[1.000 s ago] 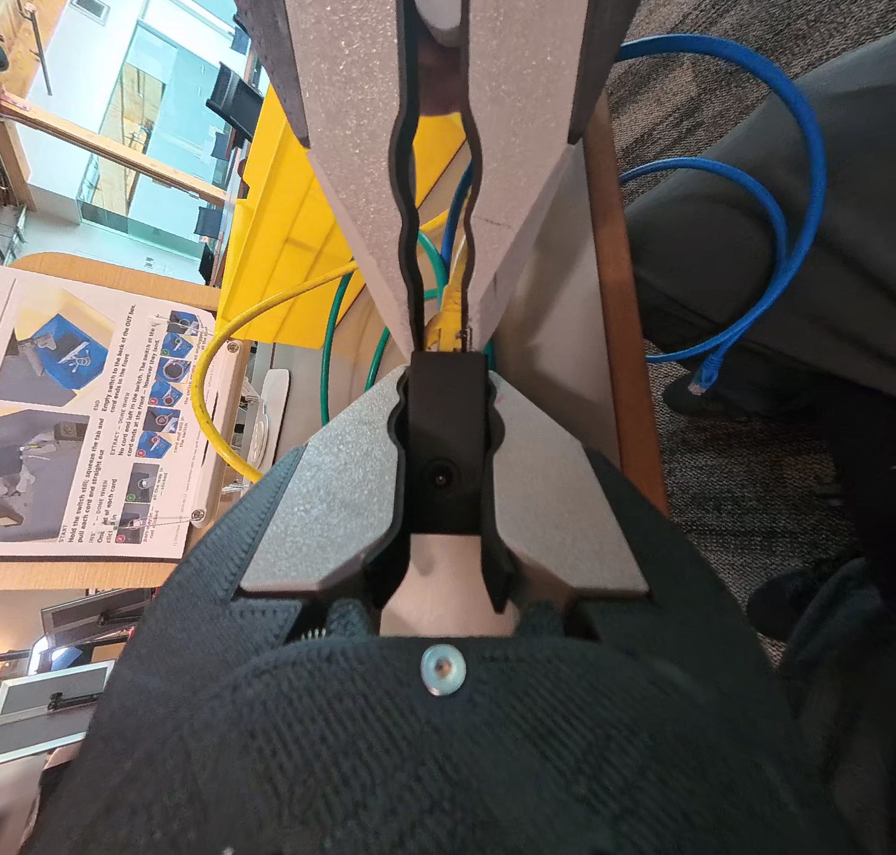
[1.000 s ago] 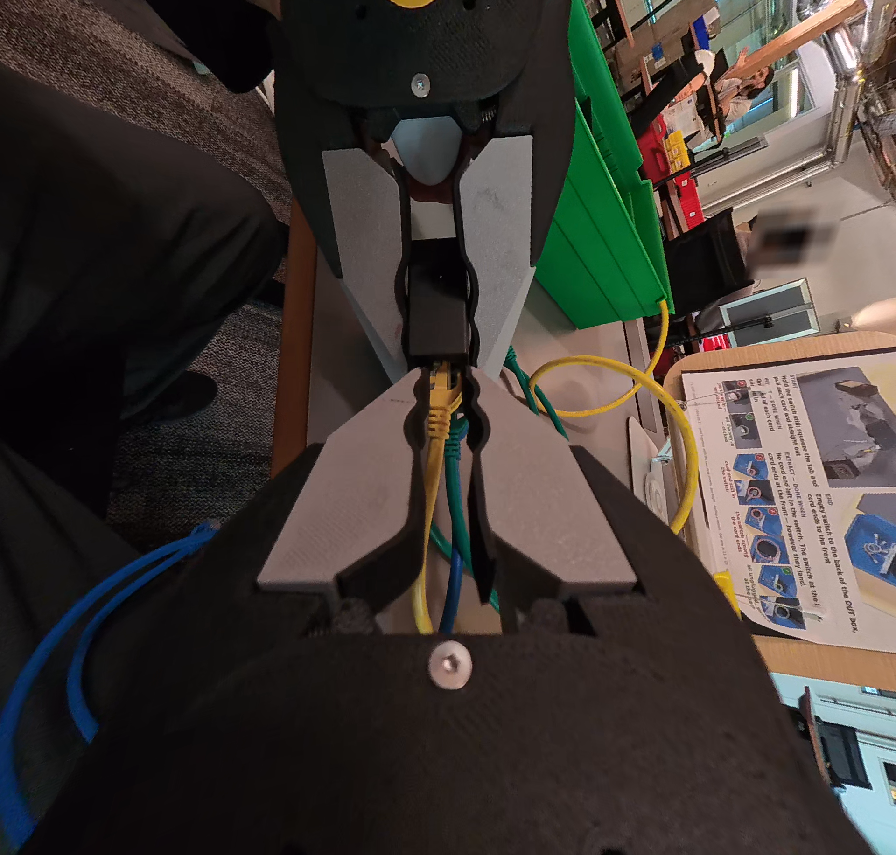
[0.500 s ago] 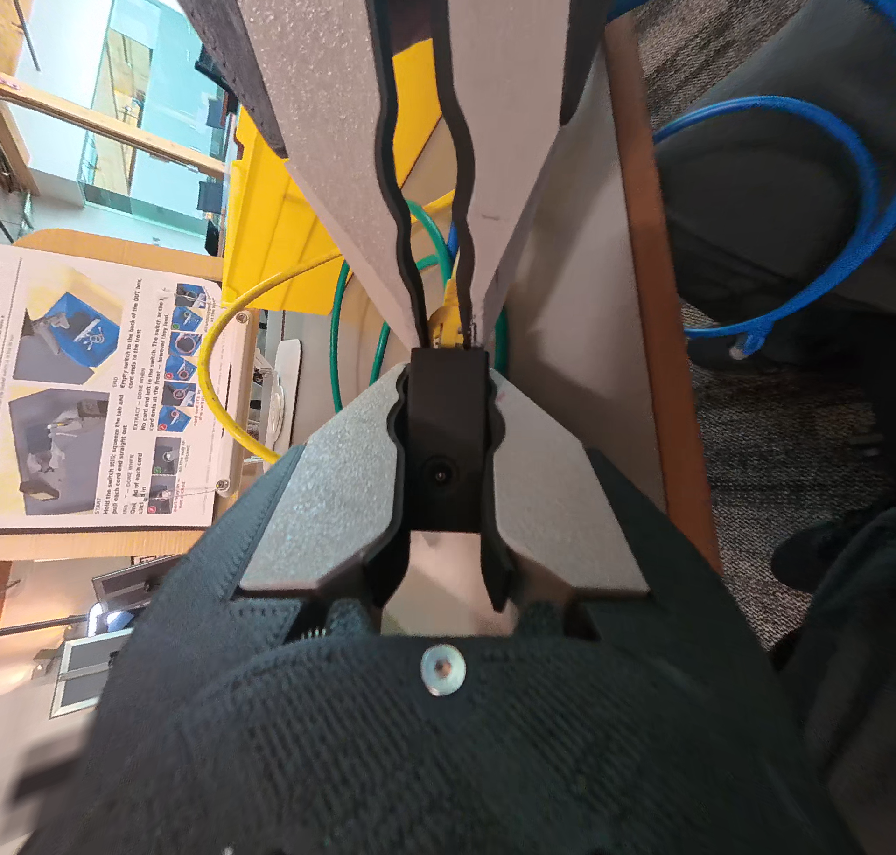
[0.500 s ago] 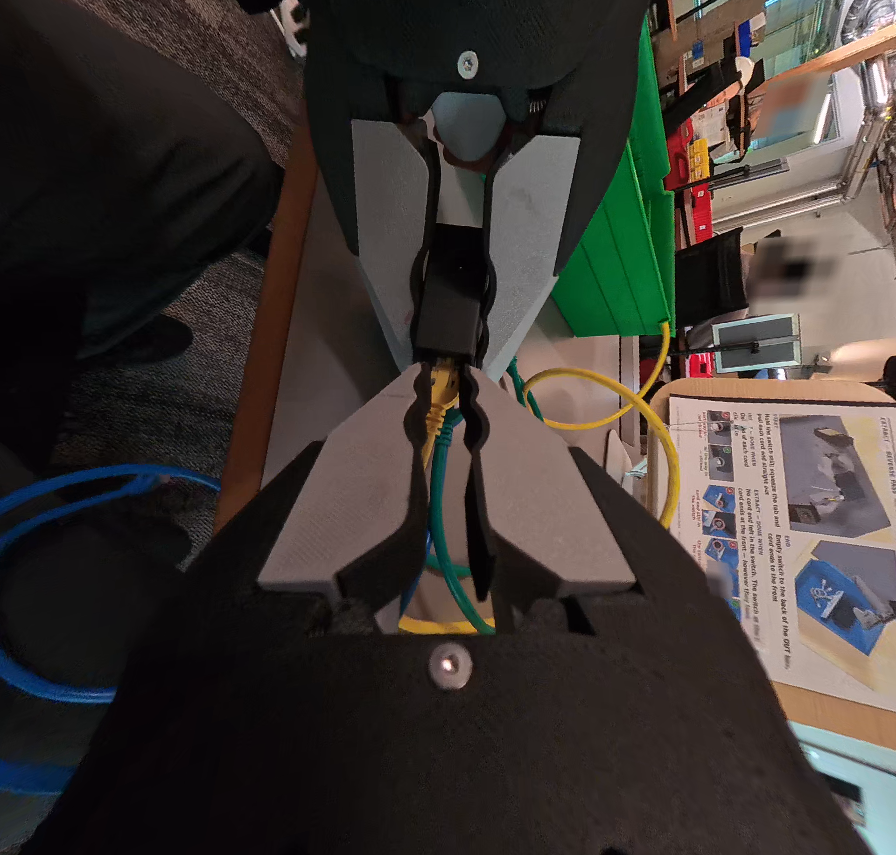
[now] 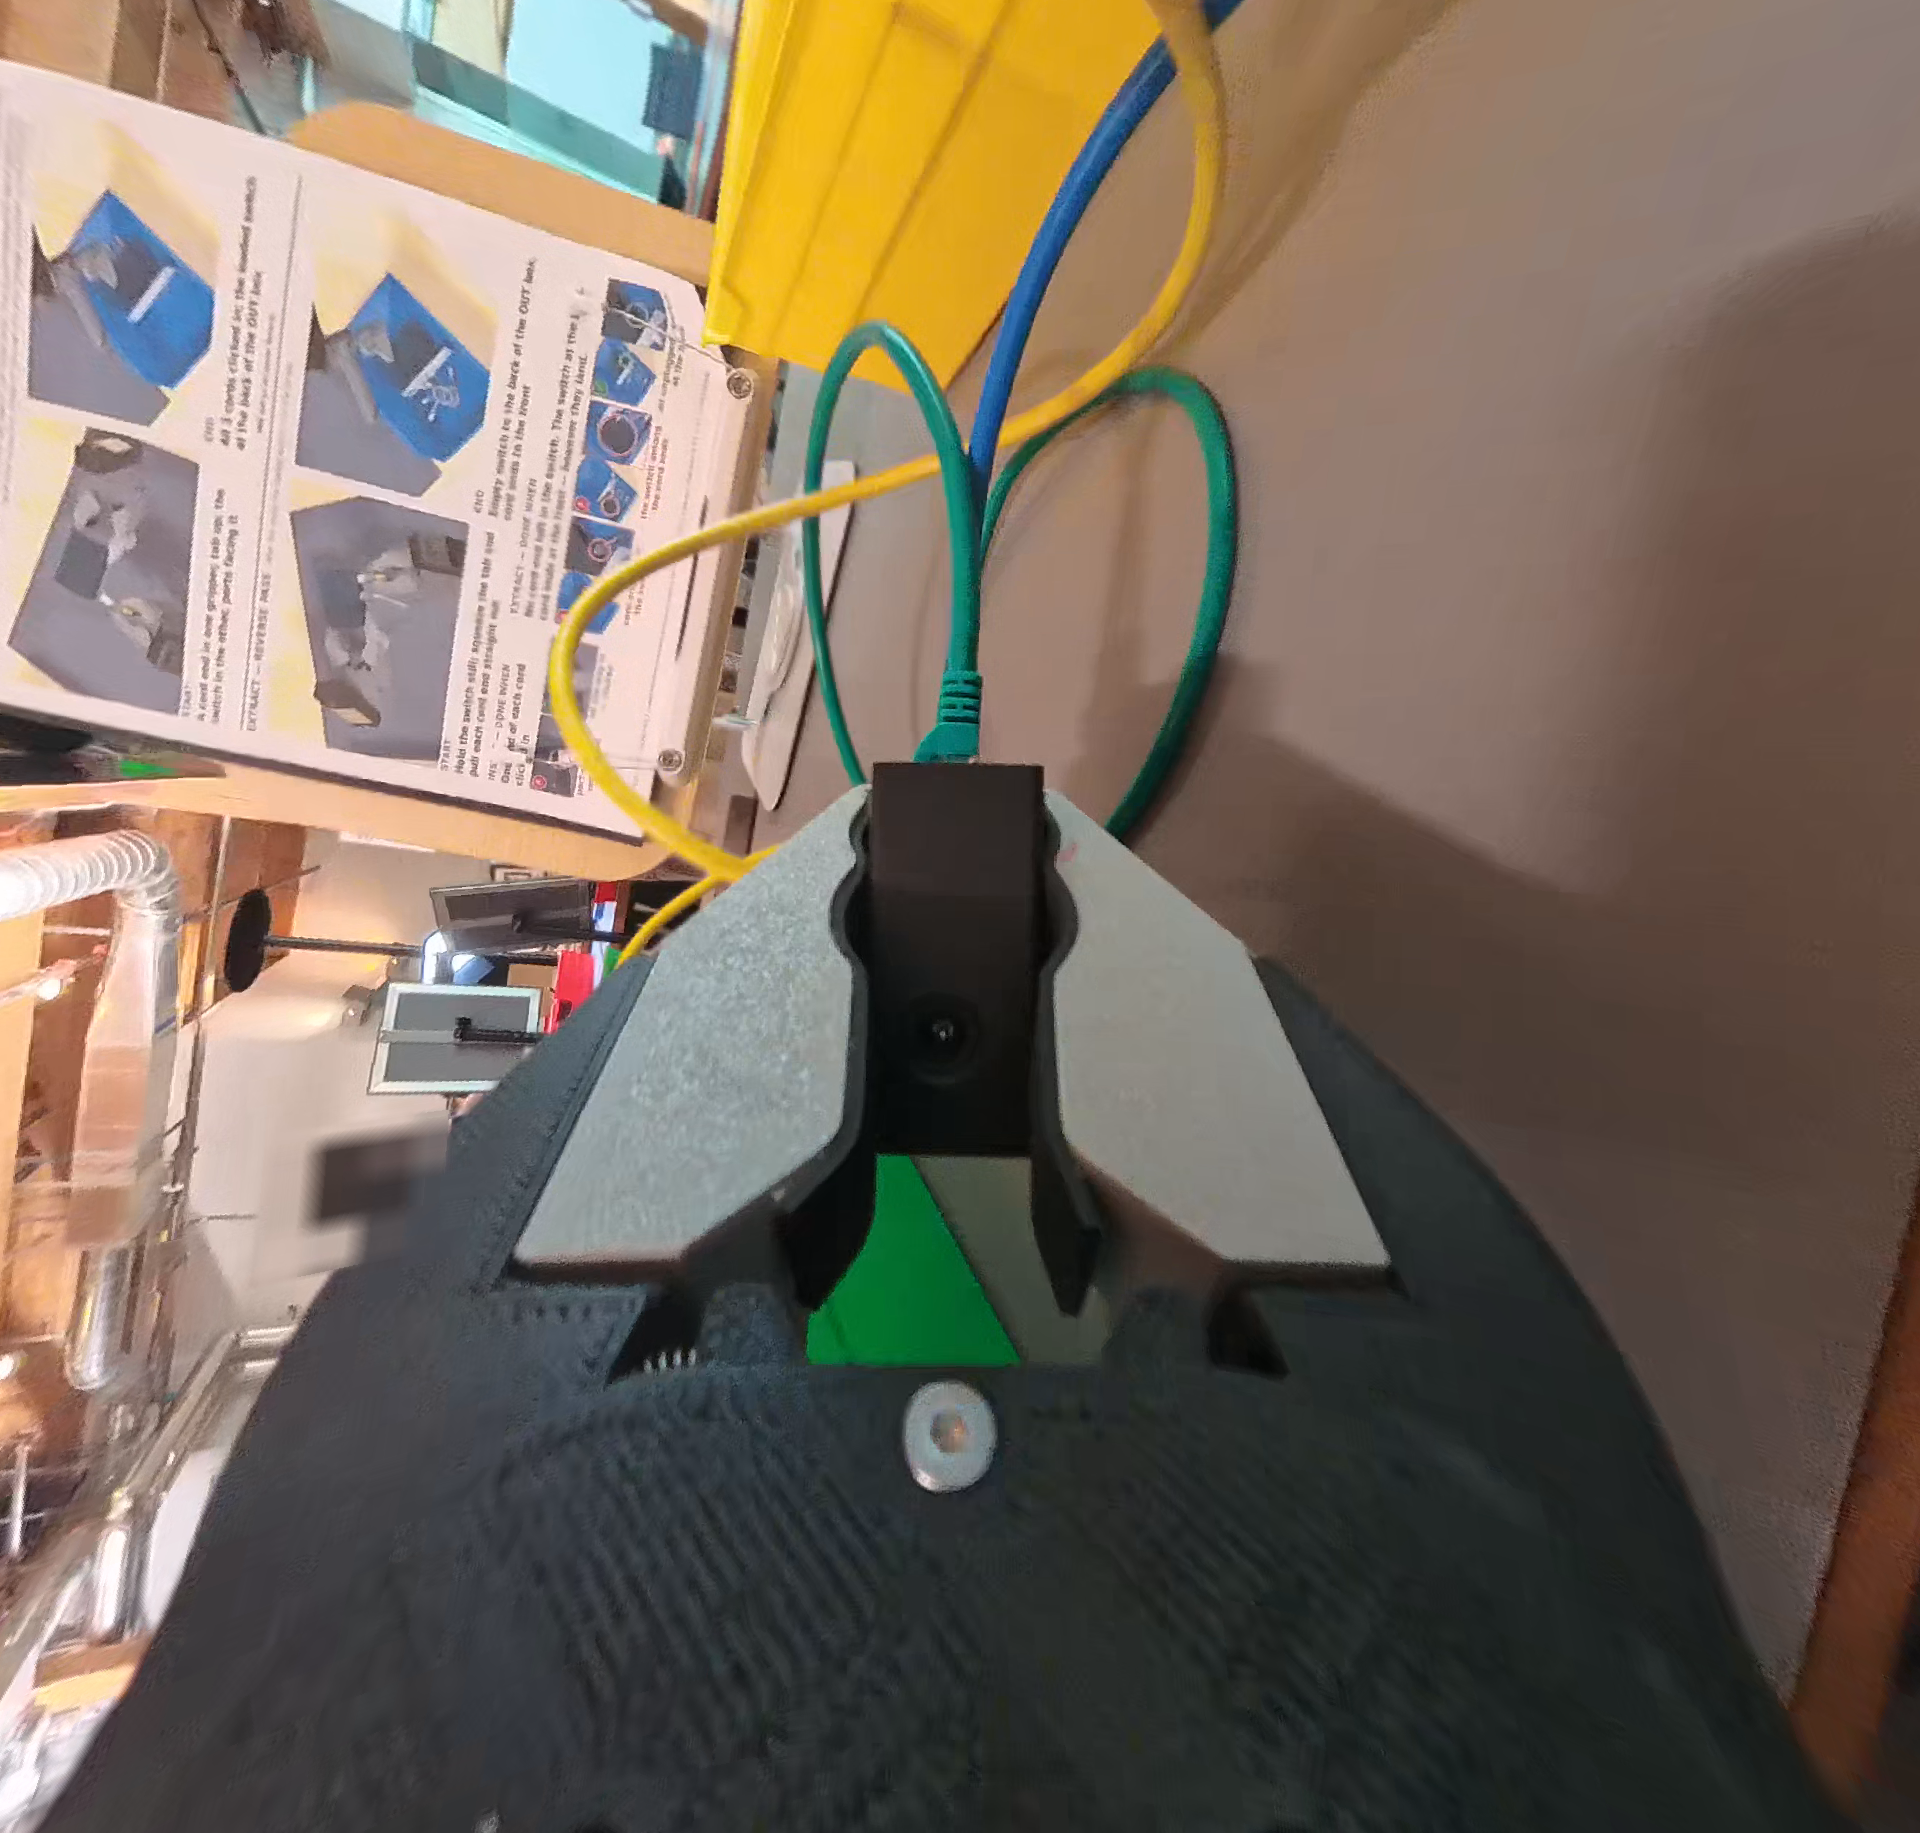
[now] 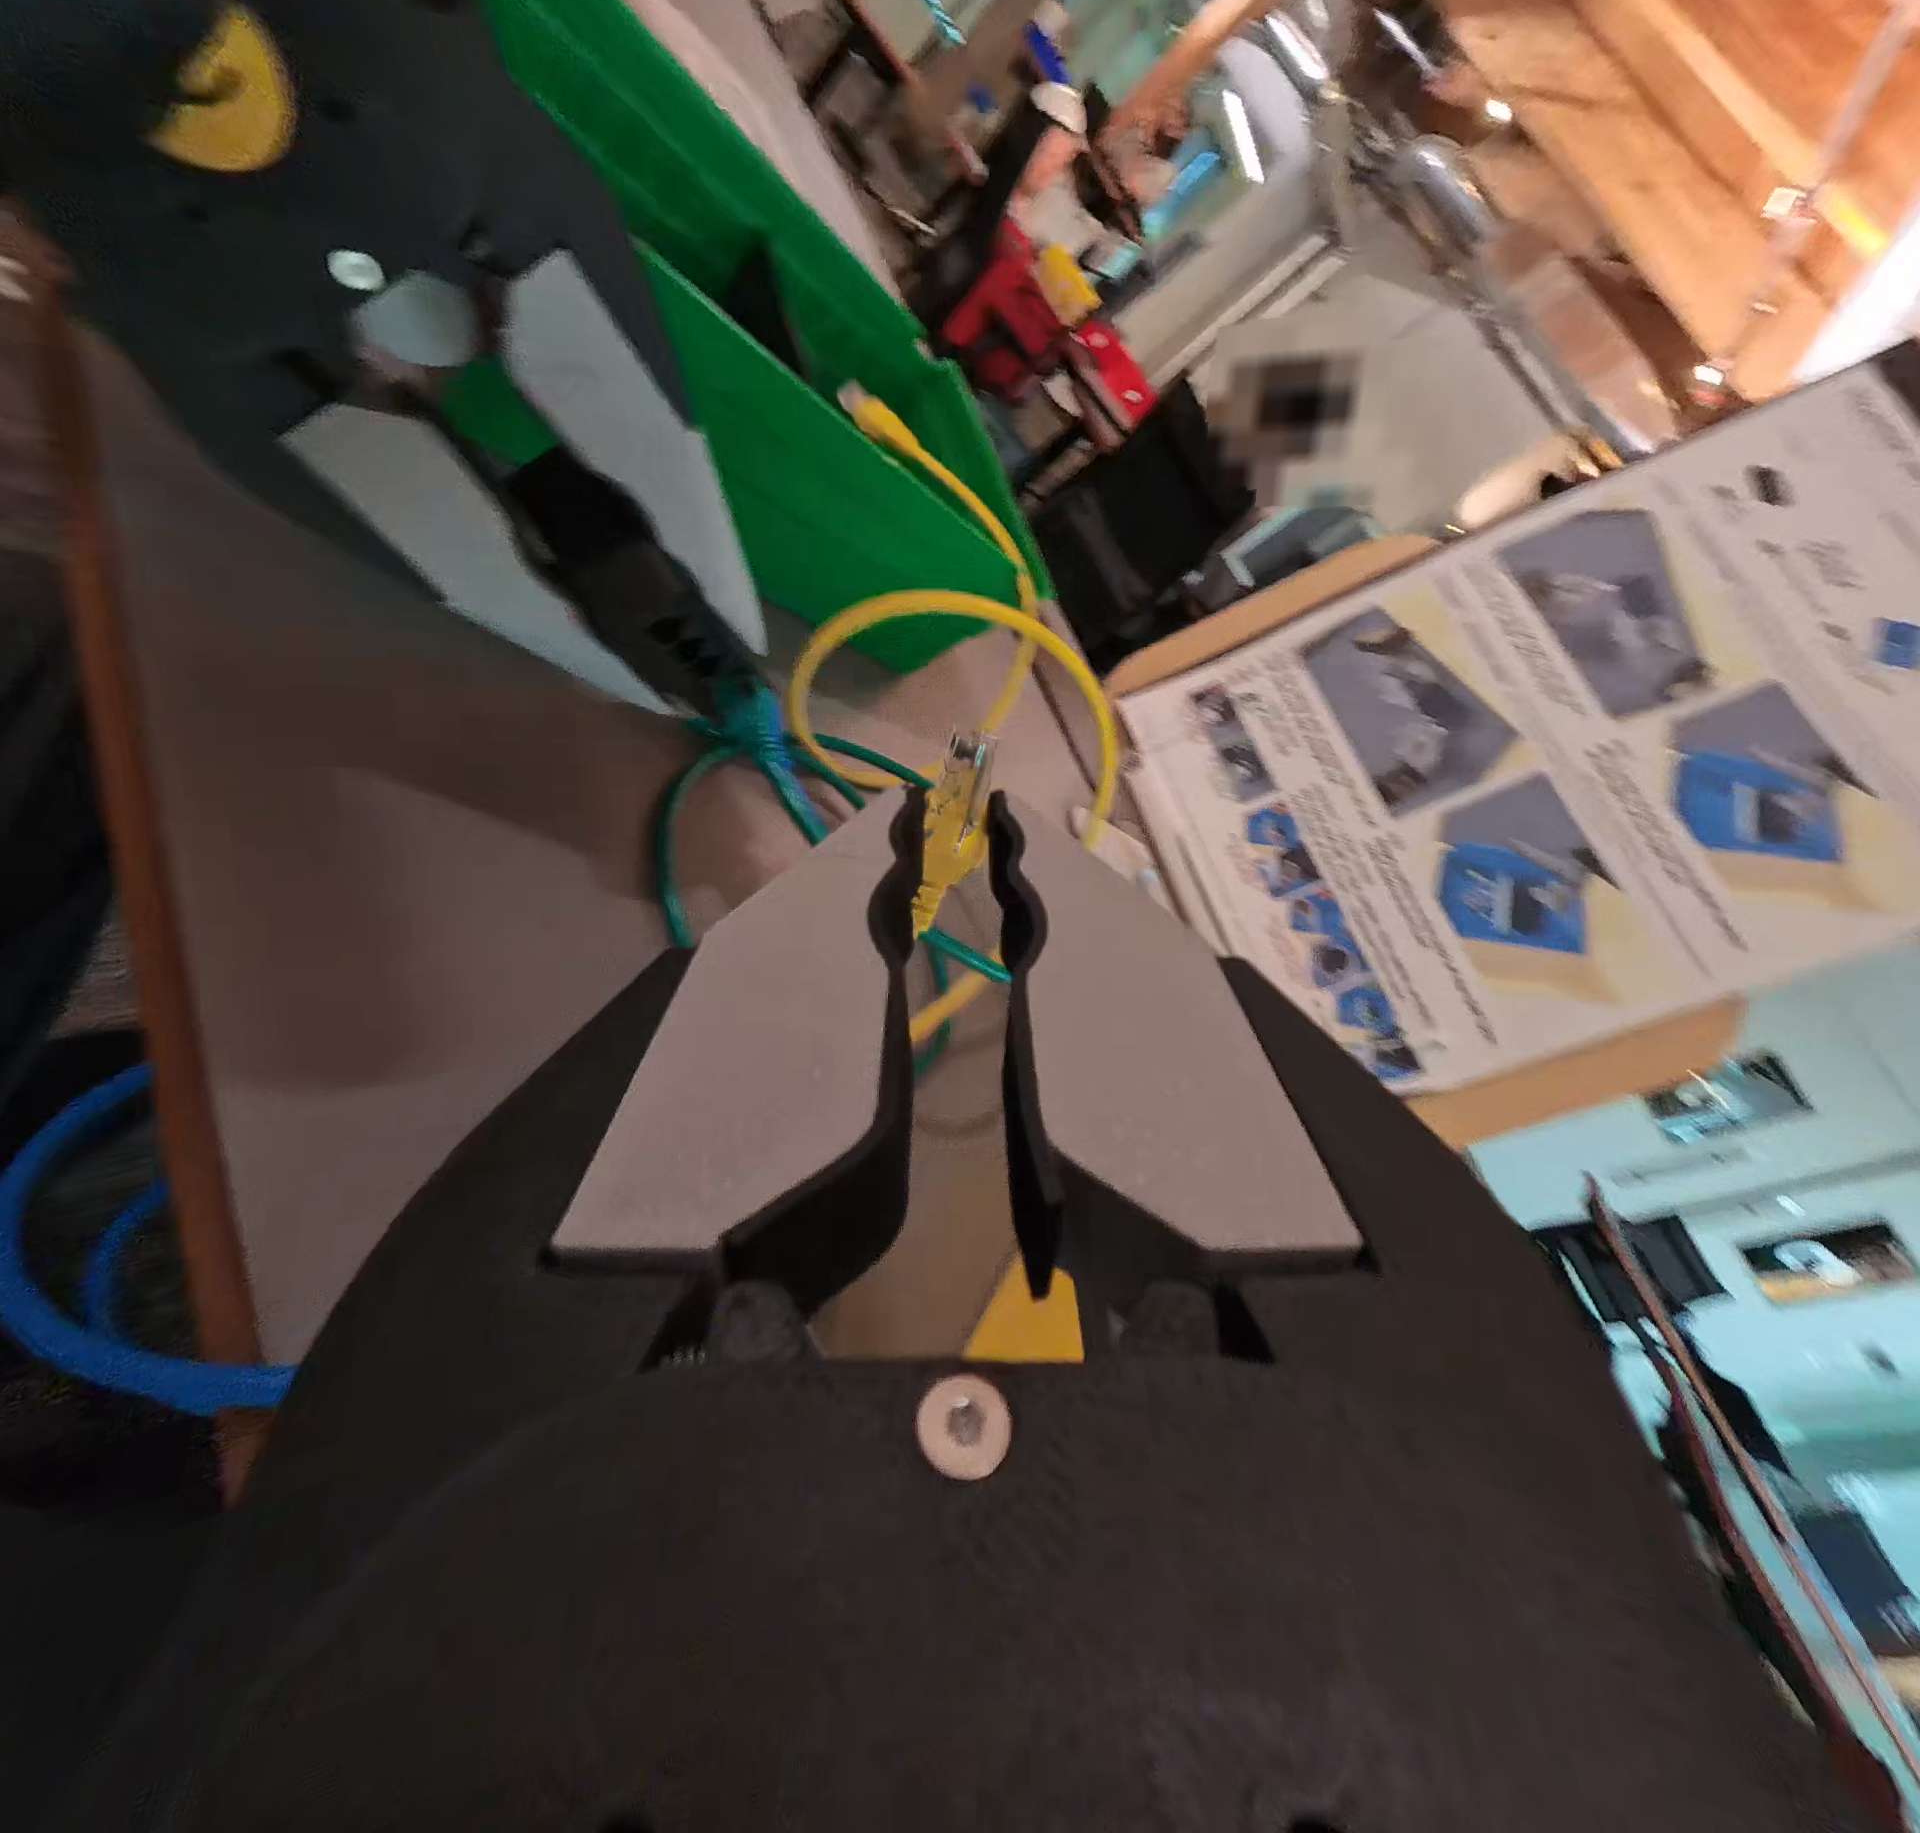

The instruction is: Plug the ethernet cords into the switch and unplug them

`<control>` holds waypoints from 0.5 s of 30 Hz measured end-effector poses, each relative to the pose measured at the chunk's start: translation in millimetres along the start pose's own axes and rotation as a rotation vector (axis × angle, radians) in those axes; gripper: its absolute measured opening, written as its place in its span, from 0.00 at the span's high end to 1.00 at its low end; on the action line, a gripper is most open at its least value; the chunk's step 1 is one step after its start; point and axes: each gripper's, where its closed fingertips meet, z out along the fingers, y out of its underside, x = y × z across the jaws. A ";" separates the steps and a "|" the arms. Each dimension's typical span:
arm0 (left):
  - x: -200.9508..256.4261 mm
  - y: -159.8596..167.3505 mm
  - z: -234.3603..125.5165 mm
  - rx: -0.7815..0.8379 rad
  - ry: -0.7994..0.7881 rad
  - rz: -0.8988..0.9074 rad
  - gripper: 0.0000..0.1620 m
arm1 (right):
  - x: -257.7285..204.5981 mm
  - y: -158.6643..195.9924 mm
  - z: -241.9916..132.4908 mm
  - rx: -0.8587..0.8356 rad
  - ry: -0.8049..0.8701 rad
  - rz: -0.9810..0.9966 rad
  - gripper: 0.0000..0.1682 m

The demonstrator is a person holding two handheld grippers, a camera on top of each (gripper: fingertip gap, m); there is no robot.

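My left gripper [image 5: 956, 817] is shut on the black switch [image 5: 956, 910] and holds it above the table. A green cord [image 5: 961, 708] is plugged into the switch's far face. A blue cord [image 5: 1023, 329] runs down behind the green one; its end is hidden. My right gripper [image 6: 951, 812] is shut on the yellow cord's plug [image 6: 951, 827], which is free of the switch, its clear tip pointing up. In the right wrist view the left gripper [image 6: 717, 682] and the switch [image 6: 623, 568] are at upper left, apart from the yellow plug. The yellow cord [image 6: 935, 620] loops between them.
A yellow bin [image 5: 914, 121] stands at the far end of the grey table [image 5: 1507, 433]. A green bin [image 6: 790, 453] bears the yellow cord's other end [image 6: 868, 412]. An instruction poster [image 5: 312, 433] stands alongside. The blue cord [image 6: 62, 1316] hangs past the table's wooden edge [image 6: 125, 848]. My right fingertips sit around 12 cm from my left ones.
The yellow plug has come out of the switch. My right gripper has pulled back and swung away with it. The left gripper still holds the switch, with only the green cord seen in it.
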 end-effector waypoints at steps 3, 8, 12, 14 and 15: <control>-6.4 -9.2 -2.2 0.061 -0.009 -0.098 0.84 | 15.3 5.2 -3.0 -0.059 0.078 -0.010 0.95; -35.5 -7.9 -8.4 0.038 -0.089 -0.299 0.84 | -2.7 3.9 12.3 -0.033 -0.103 0.116 0.95; -42.2 -2.6 -7.0 0.057 -0.071 -0.483 0.85 | -46.6 10.3 38.0 -0.142 -0.274 0.140 0.92; -41.5 2.3 -5.1 0.064 -0.060 -0.519 0.85 | -52.5 30.2 53.4 -0.253 -0.264 0.150 0.87; -42.1 6.6 -4.7 0.058 -0.065 -0.538 0.84 | -53.6 33.4 57.2 -0.264 -0.278 0.200 0.86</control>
